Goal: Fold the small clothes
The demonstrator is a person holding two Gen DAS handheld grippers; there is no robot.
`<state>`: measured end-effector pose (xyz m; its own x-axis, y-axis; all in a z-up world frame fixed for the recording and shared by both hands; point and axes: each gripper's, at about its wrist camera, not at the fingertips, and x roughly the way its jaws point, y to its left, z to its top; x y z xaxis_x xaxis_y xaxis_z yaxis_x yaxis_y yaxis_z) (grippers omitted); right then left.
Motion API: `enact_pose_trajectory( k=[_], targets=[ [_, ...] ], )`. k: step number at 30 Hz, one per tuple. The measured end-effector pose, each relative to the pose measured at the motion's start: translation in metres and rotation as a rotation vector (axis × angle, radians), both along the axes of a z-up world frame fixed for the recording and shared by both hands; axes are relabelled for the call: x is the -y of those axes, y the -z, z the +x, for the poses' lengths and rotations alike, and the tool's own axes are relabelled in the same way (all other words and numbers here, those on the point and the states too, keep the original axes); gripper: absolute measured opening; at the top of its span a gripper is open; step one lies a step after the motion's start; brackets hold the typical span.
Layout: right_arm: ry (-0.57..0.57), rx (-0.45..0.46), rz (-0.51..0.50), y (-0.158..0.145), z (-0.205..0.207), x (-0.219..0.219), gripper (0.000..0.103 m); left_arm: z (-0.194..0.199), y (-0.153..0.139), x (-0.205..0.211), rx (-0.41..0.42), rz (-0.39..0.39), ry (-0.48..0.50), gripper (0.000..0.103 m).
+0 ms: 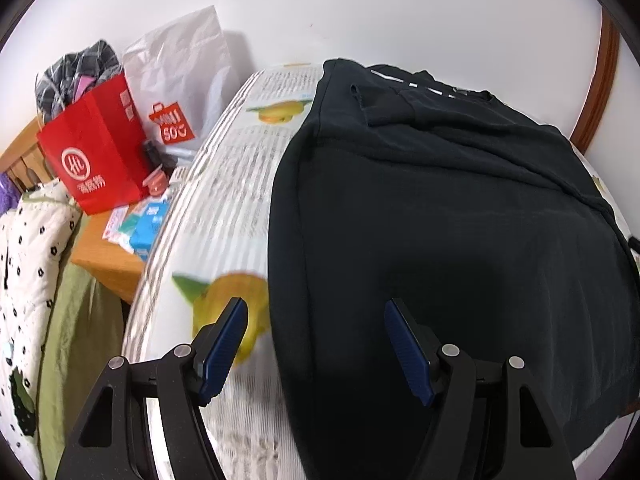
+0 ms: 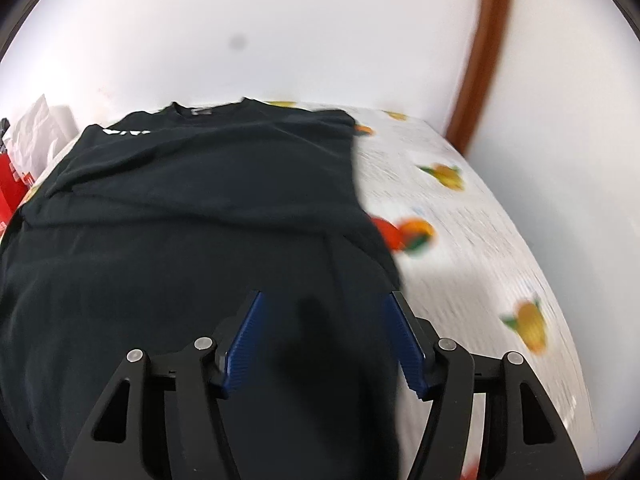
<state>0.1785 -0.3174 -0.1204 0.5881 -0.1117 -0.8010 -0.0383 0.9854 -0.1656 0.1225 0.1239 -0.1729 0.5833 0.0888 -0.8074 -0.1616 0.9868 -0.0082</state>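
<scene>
Left gripper (image 1: 316,344) and right gripper (image 2: 326,338) both released over black shirt (image 1: 460,208), MINISO bag (image 1: 176,92) behind

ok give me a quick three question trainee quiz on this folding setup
1. True or false: the left gripper is shut on the black t-shirt.
2. Which covers the table under the shirt? A) plain wood B) fruit-print tablecloth C) green quilt
3. Fill in: the red paper bag stands to the ____ of the table in the left wrist view.

Key
1. False: both its fingers are apart, gripping nothing; the right gripper is open too.
2. B
3. left
</scene>
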Motion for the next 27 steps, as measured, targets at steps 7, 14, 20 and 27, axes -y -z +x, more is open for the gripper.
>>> enact_pose_trajectory(
  k=[7, 14, 20, 27],
  targets=[
    [0.031, -0.086, 0.076, 0.016, -0.061, 0.032, 0.062, -0.025, 0.012, -0.004, -0.010, -0.019, 0.022, 0.068],
    [0.022, -0.090, 0.110, 0.035, -0.095, 0.034, 0.061, -0.043, 0.014, 0.003, 0.011, 0.007, 0.059, 0.068],
    [-0.008, -0.074, 0.136, 0.035, -0.108, 0.025, 0.041, -0.054, 0.014, 0.010, 0.022, 0.015, 0.041, 0.066],
    [-0.059, -0.022, 0.093, 0.035, -0.115, 0.015, 0.010, -0.070, 0.013, 0.021, 0.037, 0.001, 0.053, 0.033]
  ],
)
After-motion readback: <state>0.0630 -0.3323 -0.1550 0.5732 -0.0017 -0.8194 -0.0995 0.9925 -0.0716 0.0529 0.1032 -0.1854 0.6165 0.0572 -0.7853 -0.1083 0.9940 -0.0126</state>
